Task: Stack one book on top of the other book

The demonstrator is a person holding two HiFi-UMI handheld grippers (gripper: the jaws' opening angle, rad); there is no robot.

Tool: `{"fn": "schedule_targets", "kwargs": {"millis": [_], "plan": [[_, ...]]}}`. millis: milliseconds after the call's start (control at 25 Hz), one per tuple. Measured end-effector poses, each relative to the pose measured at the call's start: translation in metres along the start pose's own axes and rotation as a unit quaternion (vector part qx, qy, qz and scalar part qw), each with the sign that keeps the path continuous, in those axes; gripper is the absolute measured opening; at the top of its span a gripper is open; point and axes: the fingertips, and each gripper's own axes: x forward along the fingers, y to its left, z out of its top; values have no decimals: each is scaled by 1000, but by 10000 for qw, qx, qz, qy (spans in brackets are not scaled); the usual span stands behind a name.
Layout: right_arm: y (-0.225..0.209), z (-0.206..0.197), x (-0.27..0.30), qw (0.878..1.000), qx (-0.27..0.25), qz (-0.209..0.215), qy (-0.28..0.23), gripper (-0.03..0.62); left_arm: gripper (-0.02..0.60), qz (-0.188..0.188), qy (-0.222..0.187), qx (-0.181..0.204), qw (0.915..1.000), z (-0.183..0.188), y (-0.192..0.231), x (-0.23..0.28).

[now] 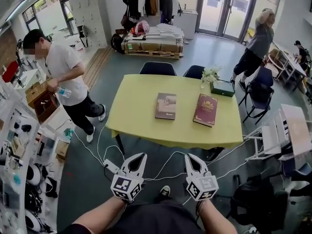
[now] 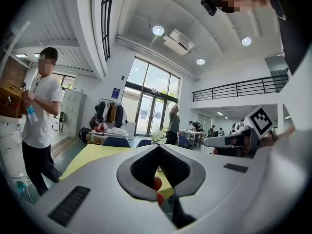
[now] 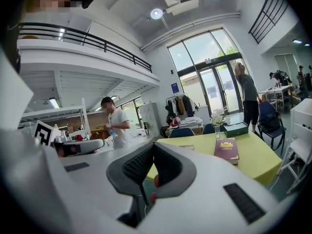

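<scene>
Two books lie side by side on a yellow table [image 1: 141, 123]. The brown book [image 1: 166, 106] is on the left and the dark red book [image 1: 205, 109] with gold print on the right; the red book [image 3: 226, 150] also shows in the right gripper view. Both grippers hang in the air well short of the table's near edge. My left gripper [image 1: 142, 156] and my right gripper [image 1: 187, 157] are each shut with nothing between the fingers. In the left gripper view the shut jaws hide most of the table [image 2: 92, 156].
A small vase of white flowers [image 1: 210, 75] and a dark green box [image 1: 223, 88] stand at the table's far right. Two dark chairs [image 1: 157, 68] sit behind it. A person [image 1: 63, 77] stands at shelving on the left. White cables [image 1: 105, 152] run over the floor under the grippers.
</scene>
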Motion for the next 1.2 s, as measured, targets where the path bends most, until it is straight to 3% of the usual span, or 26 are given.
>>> {"fn": "schedule_targets", "kwargs": {"millis": [200,640,880,1200], "plan": [[-33,16,16,10000,14,86,7,15,10,203,-49,-7,9998,11,-3,32],[-63,24,53,9997,237,83,68,15,11,232,19,3,9997,17,9,78],[-82,28,96,9997,195,54,158,15,11,210,25,-59,9998,17,42,122],[-116,50,194,9995,201,-178,190,15,11,83,85,-160,9998,31,115,204]]}}
